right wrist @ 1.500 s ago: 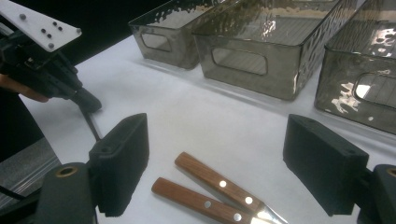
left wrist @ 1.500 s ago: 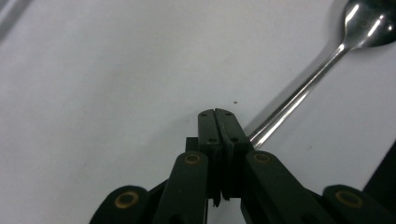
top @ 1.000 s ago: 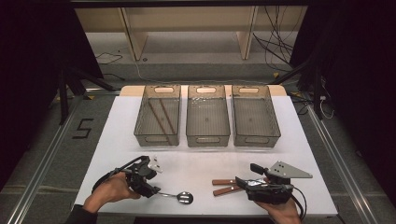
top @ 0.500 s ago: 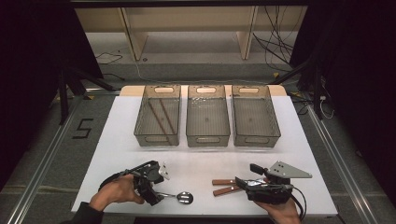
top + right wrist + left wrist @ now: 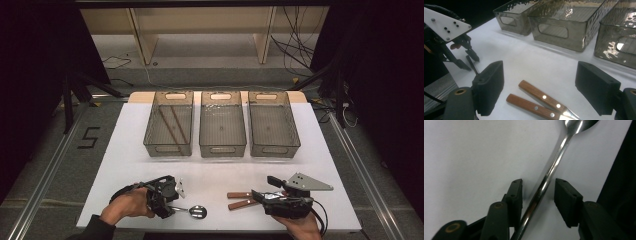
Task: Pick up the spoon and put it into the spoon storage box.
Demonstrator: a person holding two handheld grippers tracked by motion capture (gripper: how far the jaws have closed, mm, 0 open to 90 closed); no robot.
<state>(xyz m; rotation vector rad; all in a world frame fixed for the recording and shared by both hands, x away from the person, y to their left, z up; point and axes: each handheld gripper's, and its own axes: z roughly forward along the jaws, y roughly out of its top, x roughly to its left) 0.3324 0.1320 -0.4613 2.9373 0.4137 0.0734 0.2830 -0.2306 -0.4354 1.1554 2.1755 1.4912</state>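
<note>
A steel spoon point(image 5: 195, 211) lies near the table's front edge, bowl to the right. My left gripper point(image 5: 170, 207) is low over its handle. In the left gripper view the handle point(image 5: 551, 170) runs between the two pads point(image 5: 566, 200) with a small gap on each side. The jaws have just been closing, and the left gripper point(image 5: 538, 186) is still open. Two wooden-handled knives point(image 5: 240, 199) lie side by side at front right. My right gripper point(image 5: 261, 187) stands wide open just above their handles point(image 5: 536, 98), touching neither.
Three clear grey bins stand in a row at the back: the left one point(image 5: 150, 140) holds two thin brown sticks point(image 5: 172, 122); the middle point(image 5: 222, 148) and right point(image 5: 295, 137) ones look empty. White tabletop point(image 5: 215, 172) lies between bins and grippers. The table edge is right beside the spoon.
My left gripper has shifted slightly right along the spoon's handle, and its jaws stand around it. The right gripper and the knives have stayed put.
</note>
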